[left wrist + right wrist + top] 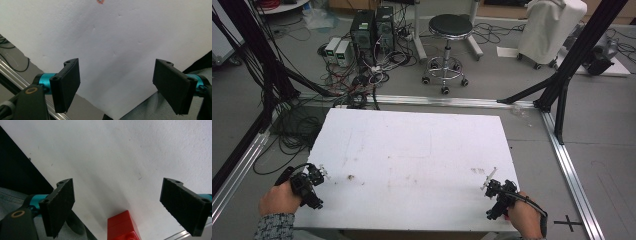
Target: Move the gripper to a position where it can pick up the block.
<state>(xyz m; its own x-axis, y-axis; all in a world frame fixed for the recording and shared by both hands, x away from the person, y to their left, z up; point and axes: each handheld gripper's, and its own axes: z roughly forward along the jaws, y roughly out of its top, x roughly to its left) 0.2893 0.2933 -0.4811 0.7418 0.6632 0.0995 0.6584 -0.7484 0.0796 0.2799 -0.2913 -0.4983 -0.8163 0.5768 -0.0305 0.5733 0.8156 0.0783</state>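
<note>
surface (412,160): white foam-like board, scuffed, small brown mark near the left edge, faint marks toward the right edge
left gripper (314,181): at the surface's near-left corner, held in the person's left hand (279,199); in the left gripper view (116,86) jaws spread wide, nothing between them, only white board beyond
right gripper (494,190): at the near-right corner, in the right hand (526,217); in the right gripper view (117,206) jaws released, wide apart, holding nothing
red brick (122,226): studded toy block, sits at the near edge of the surface, between the right gripper's jaws but touching neither
floor beyond far edge: black stool (449,47) on castors, computer towers (372,30), cable tangle
sleeve (274,227): patterned grey, left forearm
</note>
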